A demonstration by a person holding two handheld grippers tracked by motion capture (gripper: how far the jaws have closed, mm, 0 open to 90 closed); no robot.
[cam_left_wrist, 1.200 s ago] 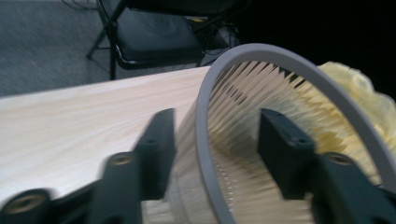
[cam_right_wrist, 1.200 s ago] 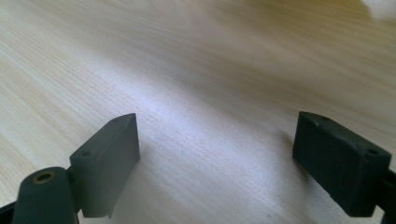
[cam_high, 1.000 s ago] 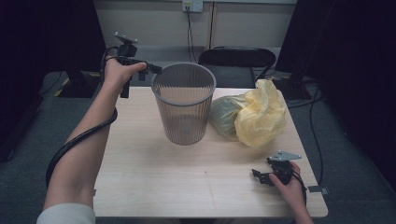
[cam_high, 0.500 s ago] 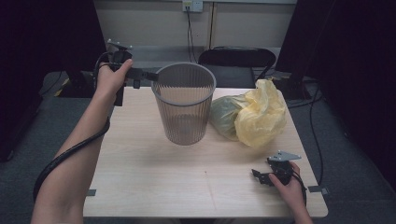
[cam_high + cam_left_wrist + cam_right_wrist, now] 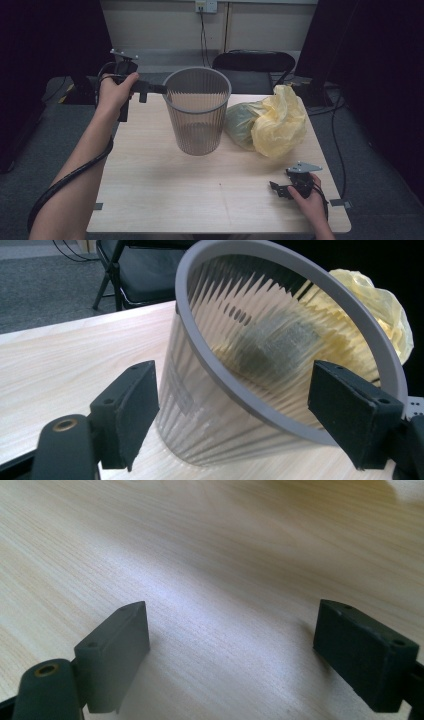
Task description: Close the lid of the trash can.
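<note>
The left gripper [image 5: 161,90] has just been opening its jaws; they stand wide apart with the near rim of the wastebasket [image 5: 196,111] between them, and in the left gripper view the pads [image 5: 131,410] are clear of the rim on both sides, so nothing is gripped. The left hand [image 5: 114,94] holds it at the far left edge of the table [image 5: 150,185], level with the basket's top. The right gripper [image 5: 278,189] sits low over the near right corner, its jaws wide open over bare wood with nothing between them, held by the right hand [image 5: 309,200]. The wastebasket, grey and ribbed with see-through walls, stands upright toward the far middle of the table, near the far edge; through its wall the inside looks bare, with a pale patch at the bottom that I cannot make out. Just to its right lies a crumpled yellow plastic bag [image 5: 277,122], touching or nearly touching the basket. The near half of the tabletop is open wood. Beyond the far edge stands a black chair [image 5: 252,62].
</note>
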